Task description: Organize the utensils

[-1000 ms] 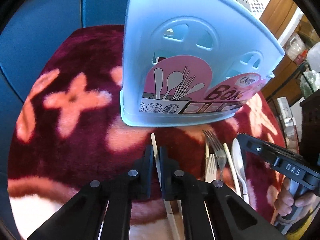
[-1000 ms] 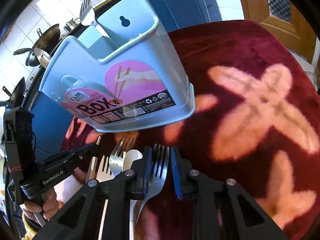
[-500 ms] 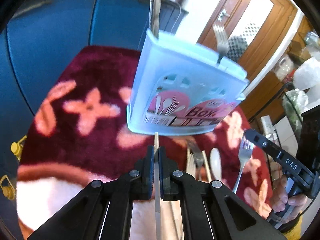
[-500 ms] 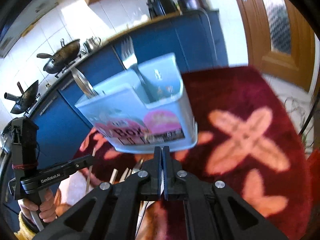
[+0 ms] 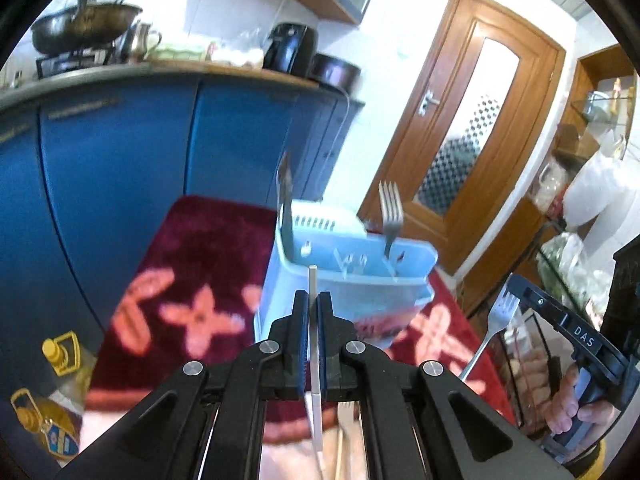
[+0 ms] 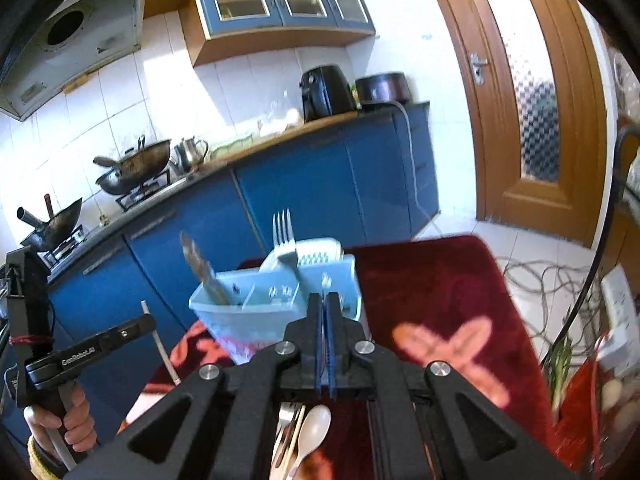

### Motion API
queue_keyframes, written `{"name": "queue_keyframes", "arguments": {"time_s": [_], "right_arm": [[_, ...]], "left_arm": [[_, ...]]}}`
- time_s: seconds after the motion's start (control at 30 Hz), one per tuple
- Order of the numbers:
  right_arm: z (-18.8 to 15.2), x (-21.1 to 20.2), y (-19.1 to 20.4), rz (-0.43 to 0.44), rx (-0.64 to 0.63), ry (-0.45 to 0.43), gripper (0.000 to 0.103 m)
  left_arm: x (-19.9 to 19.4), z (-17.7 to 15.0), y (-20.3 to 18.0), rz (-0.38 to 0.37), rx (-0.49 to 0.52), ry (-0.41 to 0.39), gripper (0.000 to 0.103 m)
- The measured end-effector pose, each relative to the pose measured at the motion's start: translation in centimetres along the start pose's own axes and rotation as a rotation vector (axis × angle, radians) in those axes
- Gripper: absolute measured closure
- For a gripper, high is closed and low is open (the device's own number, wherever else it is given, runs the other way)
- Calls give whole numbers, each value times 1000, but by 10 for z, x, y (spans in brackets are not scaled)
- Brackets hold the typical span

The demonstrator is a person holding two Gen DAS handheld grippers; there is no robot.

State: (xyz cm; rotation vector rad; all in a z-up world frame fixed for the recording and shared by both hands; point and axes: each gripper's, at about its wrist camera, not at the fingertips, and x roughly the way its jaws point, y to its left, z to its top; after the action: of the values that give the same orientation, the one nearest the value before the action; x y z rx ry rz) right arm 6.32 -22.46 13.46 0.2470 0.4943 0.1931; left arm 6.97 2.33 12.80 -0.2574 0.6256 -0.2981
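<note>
A chopstick (image 5: pixel 313 332) is clenched by the left fingers (image 5: pixel 301 320), a fork (image 5: pixel 490 330) by the right fingers (image 6: pixel 314 322) (two utensils stand in the box (image 5: pixel 344 292) beyond).

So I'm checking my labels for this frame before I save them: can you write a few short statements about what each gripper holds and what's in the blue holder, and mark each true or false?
1. The left gripper is shut on a pale chopstick. True.
2. The right gripper is empty. False: it holds a metal fork, seen from the left wrist view.
3. The blue utensil holder already has a fork standing in it. True.
4. The holder lies tipped on its side. False: it stands upright on the red floral cloth.
5. A white spoon lies on the cloth below the right gripper. True.
</note>
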Motion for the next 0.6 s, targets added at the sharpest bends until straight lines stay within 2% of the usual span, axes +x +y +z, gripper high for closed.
{"name": "queue_keyframes", "arguments": {"time_s": [0.33, 0.47, 0.6], "right_arm": [[61, 3, 11, -101, -71, -111, 100], [77, 12, 19, -158, -127, -147, 100], [91, 23, 21, -190, -126, -184, 100]], "left_arm": [[-20, 58, -16, 16, 33, -123, 99], [-24, 85, -23, 34, 33, -174, 99], [-23, 107, -32, 46, 46, -220, 99]]}}
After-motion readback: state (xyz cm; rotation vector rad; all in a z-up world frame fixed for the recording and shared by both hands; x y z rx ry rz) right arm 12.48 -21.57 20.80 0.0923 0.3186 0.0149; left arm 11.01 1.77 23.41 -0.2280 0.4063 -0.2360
